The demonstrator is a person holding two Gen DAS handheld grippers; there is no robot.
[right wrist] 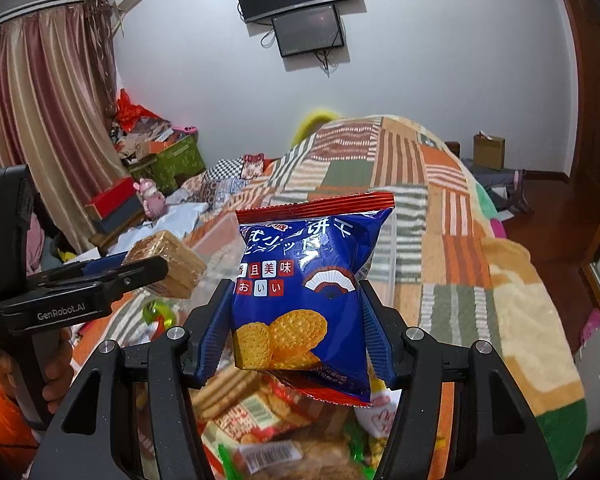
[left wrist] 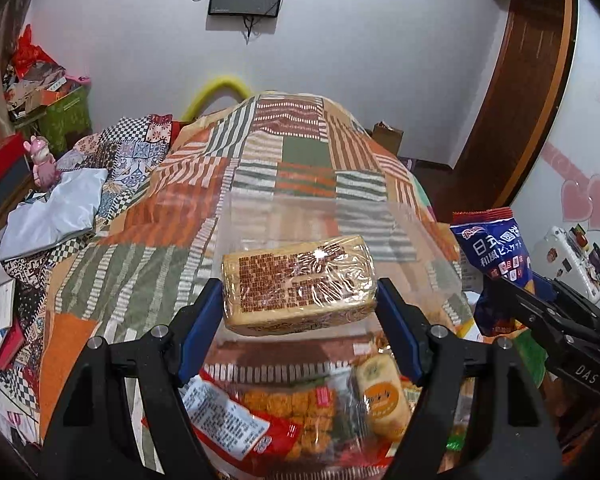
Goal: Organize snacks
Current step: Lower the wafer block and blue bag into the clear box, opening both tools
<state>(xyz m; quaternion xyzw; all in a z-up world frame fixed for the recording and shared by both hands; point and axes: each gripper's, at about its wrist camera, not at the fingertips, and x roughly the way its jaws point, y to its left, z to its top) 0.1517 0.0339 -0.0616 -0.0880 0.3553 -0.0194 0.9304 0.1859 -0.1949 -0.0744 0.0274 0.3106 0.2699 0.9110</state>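
The left gripper (left wrist: 300, 300) grips a wrapped biscuit block (left wrist: 298, 284) in its jaws above the patchwork blanket (left wrist: 180, 220).

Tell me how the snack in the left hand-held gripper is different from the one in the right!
The left hand-held gripper holds a tan block of wafers in clear wrap; the right hand-held gripper holds a shiny blue biscuit bag with a red top. The wafer block is stiff and boxy and lies flat; the biscuit bag is soft and puffy and stands upright. Both are clamped by blue pads above the snack pile.
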